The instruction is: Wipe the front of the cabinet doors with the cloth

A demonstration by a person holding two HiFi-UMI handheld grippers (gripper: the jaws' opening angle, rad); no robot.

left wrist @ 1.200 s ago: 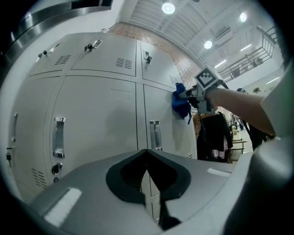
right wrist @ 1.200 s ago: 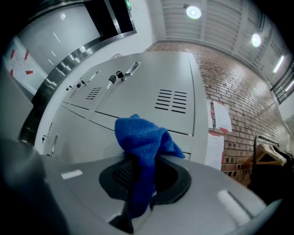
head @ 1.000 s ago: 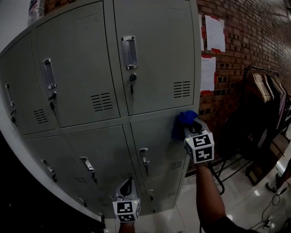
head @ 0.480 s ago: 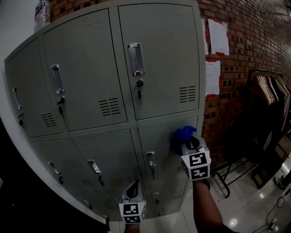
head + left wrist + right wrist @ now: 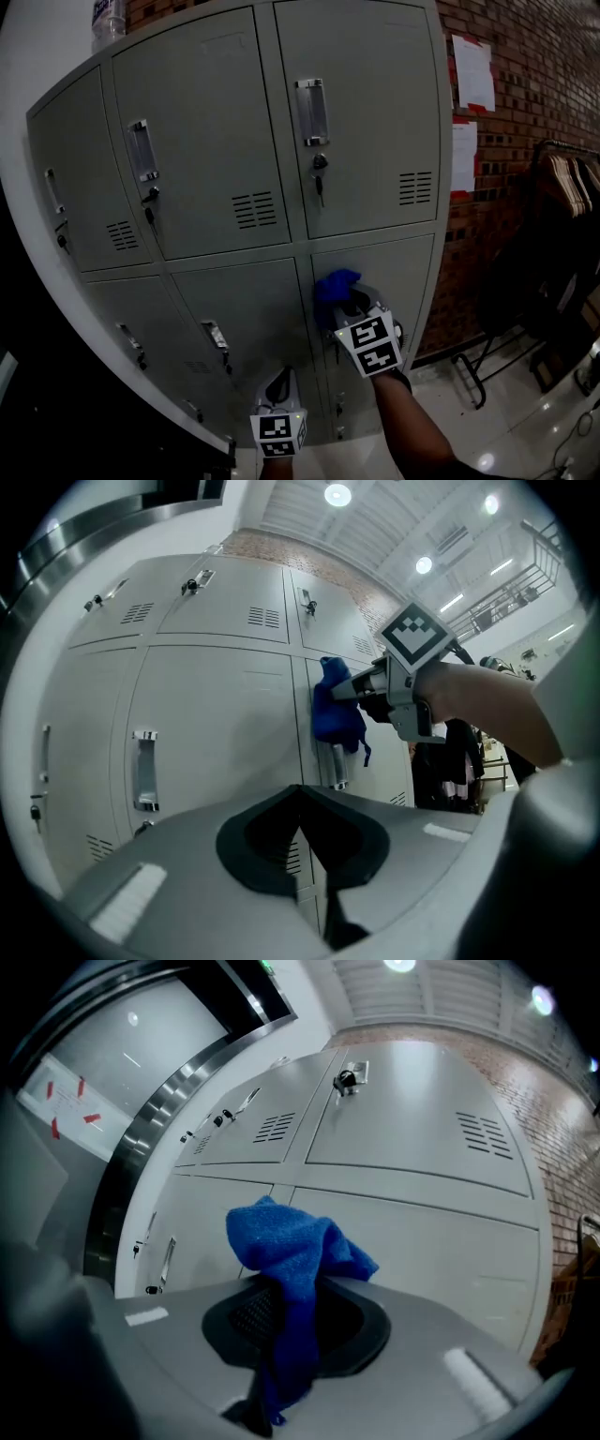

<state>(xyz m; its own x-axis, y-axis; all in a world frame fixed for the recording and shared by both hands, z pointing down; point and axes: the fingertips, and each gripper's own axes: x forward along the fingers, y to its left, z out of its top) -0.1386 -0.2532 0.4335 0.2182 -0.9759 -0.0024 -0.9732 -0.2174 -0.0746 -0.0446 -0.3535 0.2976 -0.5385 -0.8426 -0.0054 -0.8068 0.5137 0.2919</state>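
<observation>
Right arm stretched forward to the lower cabinet door (image 5: 398,272).
Our right gripper (image 5: 349,302) clamps the blue cloth (image 5: 335,286), which is bunched past its jaws against that door. Our left gripper (image 5: 279,382) hangs lower, jaws together, empty.

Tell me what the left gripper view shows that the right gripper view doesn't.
Only the left gripper view: the right gripper seen from outside with its marker cube, the person's forearm, and the left gripper shut and empty. Only the right gripper view: the cloth with its tail clamped between the right gripper's jaws. Both: that blue cloth held up at the grey cabinet doors.
</observation>
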